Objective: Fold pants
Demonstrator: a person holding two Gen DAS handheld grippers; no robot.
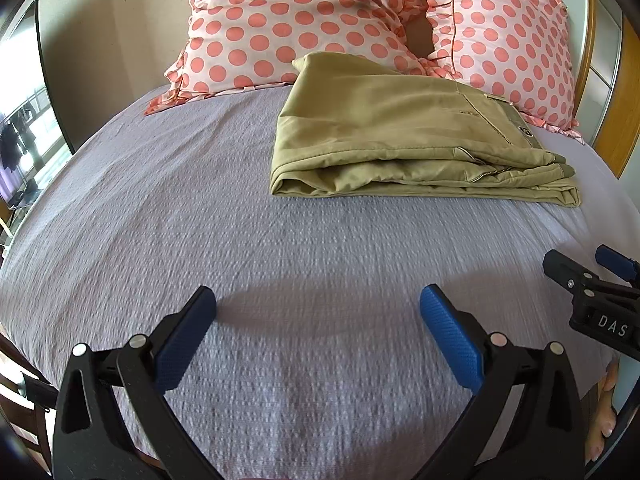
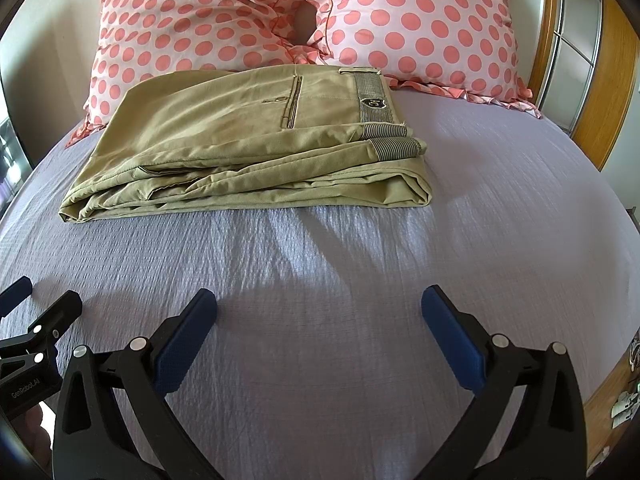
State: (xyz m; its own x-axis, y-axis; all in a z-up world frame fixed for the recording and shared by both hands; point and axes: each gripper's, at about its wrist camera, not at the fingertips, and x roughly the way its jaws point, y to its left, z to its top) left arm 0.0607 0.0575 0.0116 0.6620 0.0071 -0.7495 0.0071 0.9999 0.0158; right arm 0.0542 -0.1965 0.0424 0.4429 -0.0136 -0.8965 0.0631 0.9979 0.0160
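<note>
The pants (image 2: 248,140), khaki and folded into a flat stack of layers, lay on the lilac bedspread (image 2: 360,264) at the far end of the bed, their back edge touching the two polka-dot pillows (image 2: 304,16). In the right wrist view they sat at about eleven o'clock from the right gripper (image 2: 319,312), well apart from it, with the striped waistband and its small badge at the stack's right end and the folded edge facing the camera. In the left wrist view the same stack (image 1: 408,136) sat at about one o'clock from the left gripper (image 1: 318,312), again well apart, its waistband end pointing toward three o'clock.

Both grippers hung over bare bedspread with their jaws spread wide and nothing between the blue pads (image 1: 188,340). The right gripper showed in the left view at three o'clock (image 1: 588,276), and the left gripper's tip showed in the right view at nine o'clock (image 2: 40,300); the two were near each other, side by side. A wooden headboard (image 2: 608,80) curved behind the pillows at two o'clock
</note>
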